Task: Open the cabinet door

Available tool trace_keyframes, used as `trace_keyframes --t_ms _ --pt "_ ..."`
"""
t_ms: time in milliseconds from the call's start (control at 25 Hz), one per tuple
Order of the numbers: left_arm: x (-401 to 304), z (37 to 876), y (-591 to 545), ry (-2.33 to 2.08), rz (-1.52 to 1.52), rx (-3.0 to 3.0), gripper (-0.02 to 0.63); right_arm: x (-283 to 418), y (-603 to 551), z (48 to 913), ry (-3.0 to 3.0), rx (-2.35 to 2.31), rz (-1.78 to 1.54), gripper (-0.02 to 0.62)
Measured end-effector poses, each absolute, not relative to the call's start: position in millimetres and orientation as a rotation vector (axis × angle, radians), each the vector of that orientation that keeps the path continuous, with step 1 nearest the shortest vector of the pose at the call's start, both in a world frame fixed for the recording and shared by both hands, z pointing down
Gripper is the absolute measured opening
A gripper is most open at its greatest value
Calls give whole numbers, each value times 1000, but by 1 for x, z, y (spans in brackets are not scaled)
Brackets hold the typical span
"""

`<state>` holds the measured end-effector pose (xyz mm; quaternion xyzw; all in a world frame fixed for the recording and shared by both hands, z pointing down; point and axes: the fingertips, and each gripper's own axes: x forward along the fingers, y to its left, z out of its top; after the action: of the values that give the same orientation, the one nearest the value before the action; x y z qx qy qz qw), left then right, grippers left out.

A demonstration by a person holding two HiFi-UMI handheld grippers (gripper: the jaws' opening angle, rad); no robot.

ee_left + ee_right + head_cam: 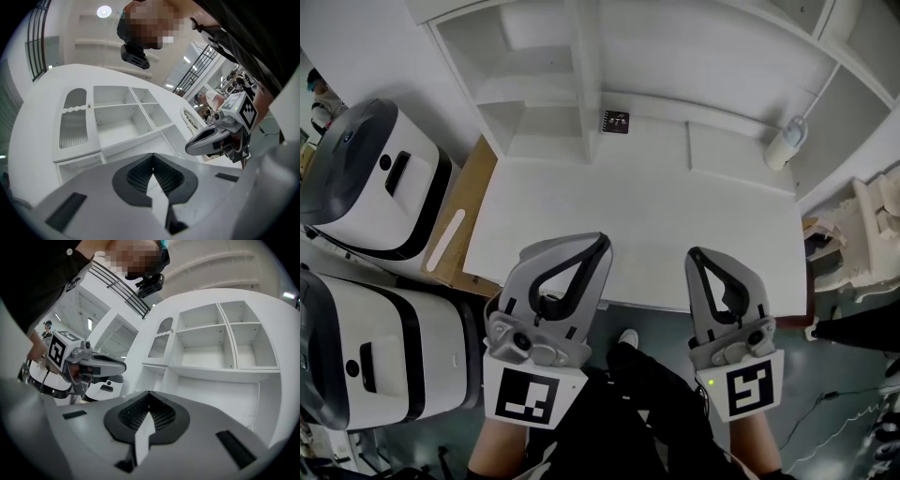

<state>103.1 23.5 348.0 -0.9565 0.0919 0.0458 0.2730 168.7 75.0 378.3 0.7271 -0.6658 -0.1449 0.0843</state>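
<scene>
A white cabinet unit (581, 84) with open shelf compartments stands behind a white desk top (647, 216). Its arched, slatted door (74, 119) with a small knob (89, 106) sits left of the shelves and looks closed; the right gripper view shows this door (159, 344) too. My left gripper (602, 242) is shut and empty over the desk's front edge, well short of the door. My right gripper (694, 253) is beside it, also shut with nothing held. From its own camera each one's jaws meet at the tip: left gripper (152, 157), right gripper (149, 393).
Two white-and-black machines (366, 178) (375, 356) stand at the left beside a wooden board (459, 220). On the desk are a white jug-like object (786, 142) at the back right and a small black card (616, 122). White ornate furniture (872, 225) is at the right.
</scene>
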Motion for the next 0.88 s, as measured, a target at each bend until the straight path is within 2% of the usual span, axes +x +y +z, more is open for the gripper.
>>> trace_keyframes --t_ms 360,880 --pt "130 340 17 340 98 -2549 0 199 62 368 -2088 2119 -463 -3" --pt "138 339 -4 368 66 -2547 -2 206 41 367 -2126 2113 -458 -3"
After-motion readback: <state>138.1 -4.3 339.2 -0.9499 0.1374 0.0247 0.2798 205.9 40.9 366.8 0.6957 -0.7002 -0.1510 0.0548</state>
